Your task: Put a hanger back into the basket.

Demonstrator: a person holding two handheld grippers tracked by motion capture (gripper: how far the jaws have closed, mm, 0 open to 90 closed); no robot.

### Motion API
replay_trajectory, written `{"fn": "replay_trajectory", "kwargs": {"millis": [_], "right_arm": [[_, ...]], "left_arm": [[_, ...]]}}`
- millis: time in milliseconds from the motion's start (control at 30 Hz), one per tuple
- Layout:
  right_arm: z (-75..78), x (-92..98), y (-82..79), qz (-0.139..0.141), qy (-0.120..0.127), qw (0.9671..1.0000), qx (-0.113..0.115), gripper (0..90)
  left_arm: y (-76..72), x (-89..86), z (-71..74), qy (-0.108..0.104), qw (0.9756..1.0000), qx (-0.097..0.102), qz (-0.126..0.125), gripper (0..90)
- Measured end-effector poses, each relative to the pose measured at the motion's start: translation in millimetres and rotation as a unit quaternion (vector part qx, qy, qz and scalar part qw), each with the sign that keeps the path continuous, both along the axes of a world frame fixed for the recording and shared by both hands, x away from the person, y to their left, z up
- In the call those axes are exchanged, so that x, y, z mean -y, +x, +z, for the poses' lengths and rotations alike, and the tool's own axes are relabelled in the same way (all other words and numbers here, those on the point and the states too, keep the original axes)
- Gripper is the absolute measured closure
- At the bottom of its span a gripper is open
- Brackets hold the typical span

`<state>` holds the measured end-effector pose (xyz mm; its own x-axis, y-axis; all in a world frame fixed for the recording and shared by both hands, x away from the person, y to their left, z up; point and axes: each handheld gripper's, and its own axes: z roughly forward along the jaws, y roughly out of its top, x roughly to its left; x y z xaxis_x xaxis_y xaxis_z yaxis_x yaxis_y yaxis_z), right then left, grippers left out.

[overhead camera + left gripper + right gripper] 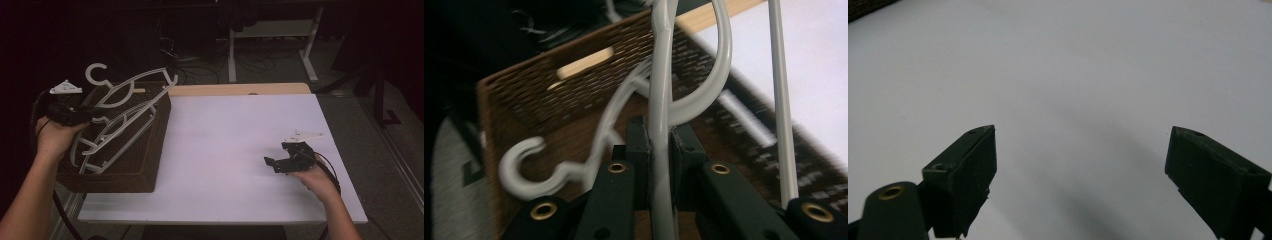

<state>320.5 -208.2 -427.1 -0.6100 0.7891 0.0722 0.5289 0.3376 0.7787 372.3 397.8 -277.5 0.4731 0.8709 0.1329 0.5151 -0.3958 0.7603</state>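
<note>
Over the wicker basket (145, 170), left claw (659, 145) clamps white hangers (125, 115); right claw (1080, 170) gapes wide.

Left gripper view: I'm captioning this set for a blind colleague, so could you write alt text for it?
Two black jaws stand shut on the bar of a white plastic hanger, held over a brown woven basket. The hanger's hook curls at lower left, blurred, and a slot handle shows in the basket's wall. A white tabletop lies at upper right.

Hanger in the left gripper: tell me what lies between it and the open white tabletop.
The left gripper is shut on one white hanger, tilted over the brown wicker basket. Other hangers lean beside it and the basket's right wall stands between; the tabletop beyond is bare.
</note>
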Motion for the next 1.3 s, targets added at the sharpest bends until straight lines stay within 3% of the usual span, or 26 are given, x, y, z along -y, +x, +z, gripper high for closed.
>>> {"fn": "replay_trajectory", "kwargs": {"millis": [100, 233, 400, 433, 600, 700, 800, 833, 867, 900, 933, 967, 1000, 1033, 1067, 1100, 1133, 1200, 1233, 1267, 1300], "right_arm": [[-0.3, 0.4, 0.0, -0.003, 0.0, 1.0, -0.002, 12.8], [-0.6, 0.8, 0.2, -0.004, -0.002, 1.0, -0.003, 12.8], [-0.8, 0.7, 0.3, -0.004, -0.003, 1.0, -0.003, 12.8], [-0.7, 0.8, 0.1, -0.004, -0.003, 1.0, -0.003, 12.8], [-0.6, 1.6, 0.1, -0.005, -0.003, 1.0, -0.003, 12.8], [0.0, 2.2, -0.4, -0.005, -0.002, 1.0, -0.001, 12.8], [0.5, 2.2, -0.6, -0.004, -0.002, 1.0, 0.0, 12.8], [0.9, 2.1, -0.6, -0.004, -0.002, 1.0, 0.0, 12.8], [1.1, 2.0, -0.7, -0.004, -0.001, 1.0, 0.0, 12.8], [1.2, 1.8, -0.7, -0.003, -0.001, 1.0, 0.001, 12.7], [1.2, 1.8, -0.7, -0.003, -0.001, 1.0, 0.001, 12.7], [1.9, 1.2, -0.8, -0.003, -0.001, 1.0, 0.001, 12.8], [1.9, 1.2, -0.8, -0.003, -0.001, 1.0, 0.001, 12.8], [3.4, 0.7, -1.1, -0.001, -0.001, 1.0, 0.002, 12.8], [3.4, 0.7, -1.1, -0.001, -0.001, 1.0, 0.002, 12.8], [5.5, 0.6, -1.1, 0.001, -0.001, 1.0, 0.005, 12.8], [5.5, 0.6, -1.1, 0.001, -0.001, 1.0, 0.005, 12.8], [9.5, 0.6, -1.3, 0.003, 0.001, 1.0, 0.008, 12.8], [10.5, 0.5, -1.5, 0.004, 0.002, 1.0, 0.009, 12.8], [12.0, 0.4, -1.7, 0.006, 0.002, 0.9999, 0.01, 12.8], [12.0, 0.4, -1.7, 0.006, 0.002, 0.9999, 0.01, 12.8]], "left_arm": [[4.4, -23.7, -10.9, 0.025, 0.9992, -0.01, 0.031, 81.0], [9.1, -38.7, -24.7, 0.039, 0.9979, -0.023, 0.046, 81.0], [15.0, -40.7, -41.3, 0.051, 0.9964, -0.044, 0.051, 81.0], [18.2, -38.3, -50.1, 0.056, 0.9953, -0.06, 0.052, 81.0], [22.6, -32.5, -66.0, 0.076, 0.9923, -0.078, 0.059, 80.4], [23.1, -36.1, -70.9, 0.054, 0.9925, -0.083, 0.073, 59.5], [21.0, -38.5, -67.7, 0.037, 0.994, -0.072, 0.074, 54.0], [19.0, -40.4, -62.7, 0.015, 0.9951, -0.066, 0.072, 51.8], [19.0, -40.4, -62.7, 0.015, 0.9951, -0.066, 0.072, 49.6], [16.8, -39.8, -57.1, -0.003, 0.9962, -0.057, 0.065, 46.2], [16.8, -39.8, -57.1, -0.003, 0.9962, -0.057, 0.065, 44.4], [13.8, -37.0, -51.4, -0.032, 0.997, -0.048, 0.05, 42.4], [13.8, -37.0, -51.4, -0.032, 0.997, -0.048, 0.05, 40.3], [11.9, -33.8, -48.1, -0.049, 0.9971, -0.045, 0.037, 37.5], [10.6, -31.2, -46.1, -0.06, 0.9968, -0.044, 0.029, 37.5], [6.9, -22.9, -41.7, -0.084, 0.9957, -0.038, 0.001, 34.2], [6.9, -22.9, -41.7, -0.084, 0.9957, -0.038, 0.001, 33.0], [2.3, -11.3, -38.2, -0.111, 0.9927, -0.033, -0.032, 29.0], [-1.9, -1.0, -36.7, -0.129, 0.9897, -0.029, -0.055, 27.9], [-1.9, -1.0, -36.7, -0.129, 0.9897, -0.029, -0.055, 27.6], [-4.5, 5.3, -36.1, -0.137, 0.9878, -0.027, -0.069, 27.6]]}}
